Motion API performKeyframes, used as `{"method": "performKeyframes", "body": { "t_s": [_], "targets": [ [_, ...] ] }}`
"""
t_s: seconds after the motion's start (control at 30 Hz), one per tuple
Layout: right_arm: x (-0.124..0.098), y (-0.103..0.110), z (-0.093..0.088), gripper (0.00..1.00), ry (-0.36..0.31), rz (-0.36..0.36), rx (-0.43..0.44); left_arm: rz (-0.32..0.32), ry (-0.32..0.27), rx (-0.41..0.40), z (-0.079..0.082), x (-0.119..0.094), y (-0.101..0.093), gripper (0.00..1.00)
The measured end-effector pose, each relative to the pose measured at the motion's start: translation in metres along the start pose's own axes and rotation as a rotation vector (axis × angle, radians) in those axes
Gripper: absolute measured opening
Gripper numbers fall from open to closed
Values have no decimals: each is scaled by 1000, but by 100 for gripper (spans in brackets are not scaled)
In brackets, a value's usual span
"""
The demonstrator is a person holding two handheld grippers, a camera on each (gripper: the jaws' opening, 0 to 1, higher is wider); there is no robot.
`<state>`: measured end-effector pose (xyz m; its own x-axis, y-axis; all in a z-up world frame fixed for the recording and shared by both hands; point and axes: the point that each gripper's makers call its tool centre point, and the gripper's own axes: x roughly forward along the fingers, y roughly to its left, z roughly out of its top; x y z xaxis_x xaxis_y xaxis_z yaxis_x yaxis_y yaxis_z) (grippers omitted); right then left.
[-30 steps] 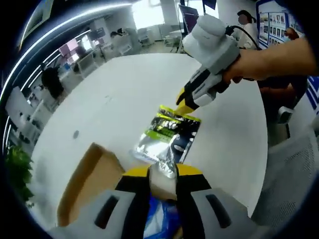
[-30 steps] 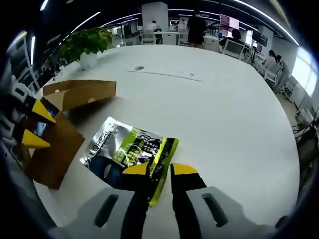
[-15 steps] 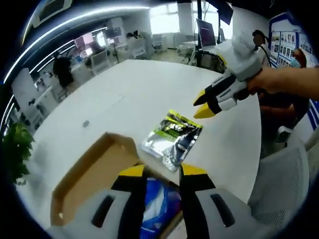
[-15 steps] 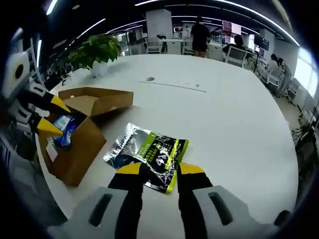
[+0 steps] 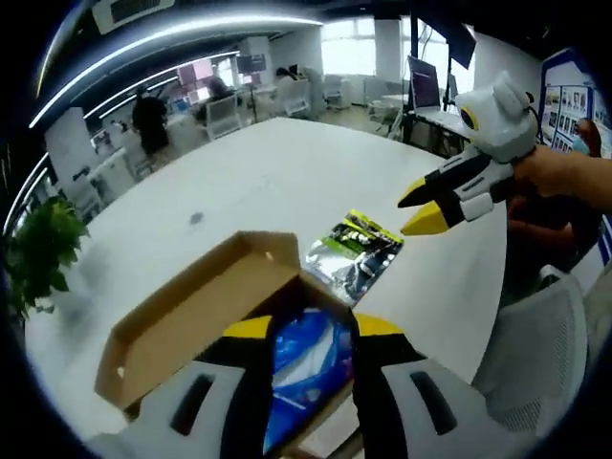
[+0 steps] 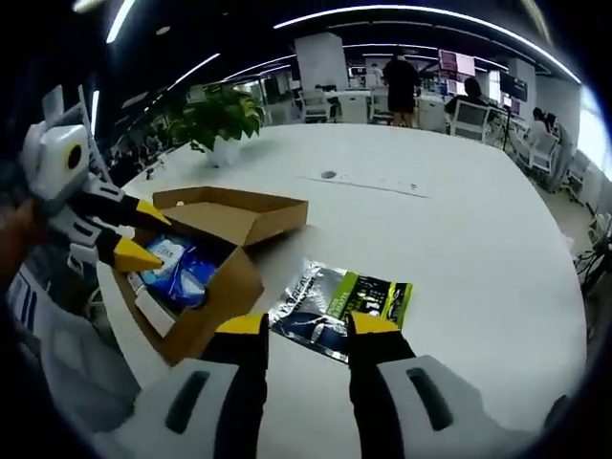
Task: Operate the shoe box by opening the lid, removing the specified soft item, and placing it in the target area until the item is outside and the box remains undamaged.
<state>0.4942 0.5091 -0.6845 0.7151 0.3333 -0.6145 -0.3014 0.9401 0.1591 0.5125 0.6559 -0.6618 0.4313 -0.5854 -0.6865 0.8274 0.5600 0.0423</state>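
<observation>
The brown cardboard shoe box (image 6: 218,295) stands open on the white table, its lid (image 5: 182,311) folded back. A blue plastic-wrapped soft item (image 5: 308,359) lies inside it (image 6: 180,273). A silver, black and green pouch (image 6: 342,304) lies flat on the table beside the box (image 5: 356,251). My left gripper (image 5: 314,330) hangs open just above the box's open top and shows from the side (image 6: 143,234), holding nothing. My right gripper (image 6: 306,325) is open, a little short of the pouch and apart from it, and it hovers above the pouch's far side (image 5: 421,210).
A potted plant (image 6: 225,120) stands on the far part of the round table (image 6: 459,220). A small dark disc (image 5: 196,218) is set in the tabletop. A white chair (image 5: 535,354) stands by the table edge. Desks, chairs and people fill the room behind.
The right gripper has let go of the pouch's edge, opened wider and drawn back. The pouch stays flat on the table. The left gripper has pulled back over the box.
</observation>
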Motion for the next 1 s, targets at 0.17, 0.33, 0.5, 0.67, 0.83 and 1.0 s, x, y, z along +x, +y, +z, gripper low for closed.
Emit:
{"method": "performKeyframes", "body": {
  "t_s": [0.17, 0.33, 0.5, 0.67, 0.83, 1.0],
  "targets": [
    [3, 28, 4, 32, -1, 51, -13, 30, -12, -25, -8, -11, 8, 32],
    [7, 52, 6, 33, -3, 92, -31, 45, -19, -52, -17, -21, 15, 35],
    [11, 71, 7, 34, 4, 128, -45, 69, -25, -61, -28, -29, 20, 39],
    [15, 87, 10, 35, 10, 163, -43, 90, -39, -99, -39, -39, 26, 42],
    [24, 103, 14, 35, 11, 197, -57, 112, -49, -139, -53, -49, 38, 45],
    [33, 117, 15, 34, 19, 228, -72, 137, -52, -168, -68, -59, 50, 47]
  ]
}}
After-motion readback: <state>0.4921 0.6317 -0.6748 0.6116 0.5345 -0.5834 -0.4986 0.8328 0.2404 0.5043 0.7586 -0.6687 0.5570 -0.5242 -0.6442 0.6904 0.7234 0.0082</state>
